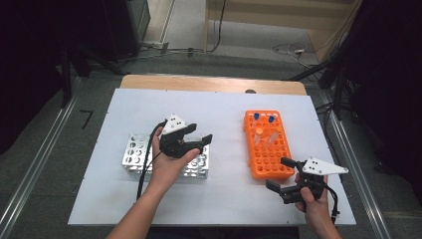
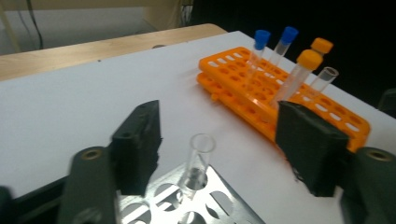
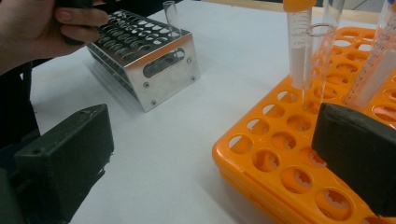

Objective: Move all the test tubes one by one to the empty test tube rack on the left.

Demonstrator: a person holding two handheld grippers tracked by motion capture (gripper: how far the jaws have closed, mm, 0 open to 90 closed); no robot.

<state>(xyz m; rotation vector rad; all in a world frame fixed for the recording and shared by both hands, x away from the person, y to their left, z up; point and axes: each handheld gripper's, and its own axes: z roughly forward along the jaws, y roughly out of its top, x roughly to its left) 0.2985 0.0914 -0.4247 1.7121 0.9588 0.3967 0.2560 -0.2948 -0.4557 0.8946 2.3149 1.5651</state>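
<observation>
Standing upright in the metal rack (image 2: 219, 196), the clear tube (image 2: 198, 163) rose between the left gripper (image 2: 219, 149) jaws, which were parted and gripped nothing

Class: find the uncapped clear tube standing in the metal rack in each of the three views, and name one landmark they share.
High view: too small to tell; its metal rack sits left of centre.
Left gripper view: clear tube at bottom centre, between the jaws.
Right gripper view: top centre, at the rack's corner.
Shared landmark: orange rack.
</observation>
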